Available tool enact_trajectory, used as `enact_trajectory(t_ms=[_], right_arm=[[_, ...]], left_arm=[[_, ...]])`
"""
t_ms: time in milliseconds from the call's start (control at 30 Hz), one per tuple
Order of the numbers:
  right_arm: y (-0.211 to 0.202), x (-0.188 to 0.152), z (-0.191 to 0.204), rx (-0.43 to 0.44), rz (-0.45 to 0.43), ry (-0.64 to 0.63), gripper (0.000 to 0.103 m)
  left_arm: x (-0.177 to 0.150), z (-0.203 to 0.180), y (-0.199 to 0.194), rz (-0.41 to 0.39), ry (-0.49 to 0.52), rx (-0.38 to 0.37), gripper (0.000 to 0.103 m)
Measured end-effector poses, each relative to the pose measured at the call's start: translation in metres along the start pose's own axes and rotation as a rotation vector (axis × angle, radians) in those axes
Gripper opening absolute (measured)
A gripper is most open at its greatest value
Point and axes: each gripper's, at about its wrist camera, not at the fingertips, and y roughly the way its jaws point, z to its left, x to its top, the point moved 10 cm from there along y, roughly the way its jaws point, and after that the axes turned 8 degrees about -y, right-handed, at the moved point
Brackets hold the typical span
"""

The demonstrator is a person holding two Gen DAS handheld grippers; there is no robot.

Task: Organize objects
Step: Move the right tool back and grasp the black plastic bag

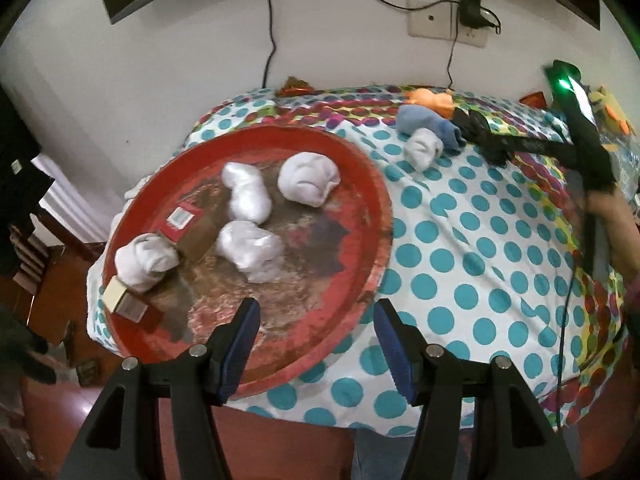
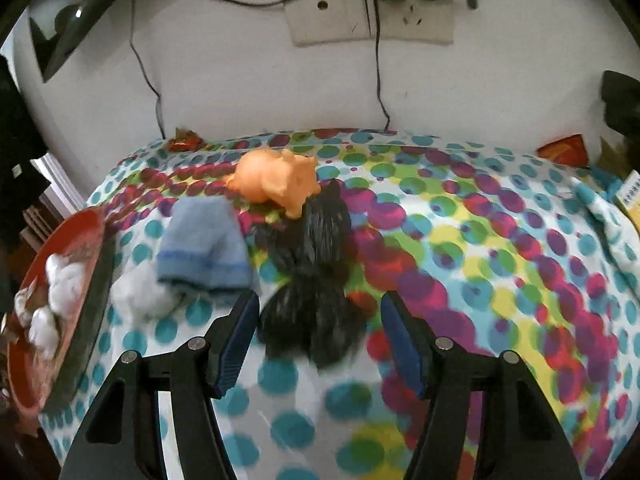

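Grippers (image 1: 316, 344) (image 2: 320, 340) open; polka-dot cloth (image 1: 460, 248), white wall (image 1: 192, 60).

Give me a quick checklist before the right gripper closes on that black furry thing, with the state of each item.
1. Right gripper open: ok.
2. Black furry toy between its fingers: ok.
3. Toy clear of neighbours: not ok, the orange pig touches or overlaps its far end; the blue sock lies close.
4. Grip depth: cannot tell, picture blurred.
5. Left gripper open and empty: ok.
6. Red tray has free space among the white sock balls: ok.
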Motion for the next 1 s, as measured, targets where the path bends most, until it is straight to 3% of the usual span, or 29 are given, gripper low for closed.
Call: enact_trajectory(t_ms=[133,367,633,800,1000], right_arm=[[0.02,0.004,0.0,-0.018,0.034,-0.015,0.06],[0.02,-0.001,0.001,-0.049,0.036,-0.112,0.03],[-0.012,-0.034,-0.011,-0.018,0.035,-0.105,0.029],[-0.03,-0.052,-0.019,0.019,0.029,-0.078,0.029],[-0.029,-0.051,-0.019,0.023,0.031,-0.084,0.032]], left_arm=[[0.01,-0.009,0.009,0.003,0.011,-0.009,0.061],[0.034,-0.034,0.028,0.014,0.04,-0.045,0.061],[0.06,-0.07,0.06,0.011,0.108,-0.043,0.061],[0.073,-0.096,0.075,0.022,0.106,-0.143,0.061],[0.091,-0.128,0.086,0.05,0.169,-0.184,0.061]])
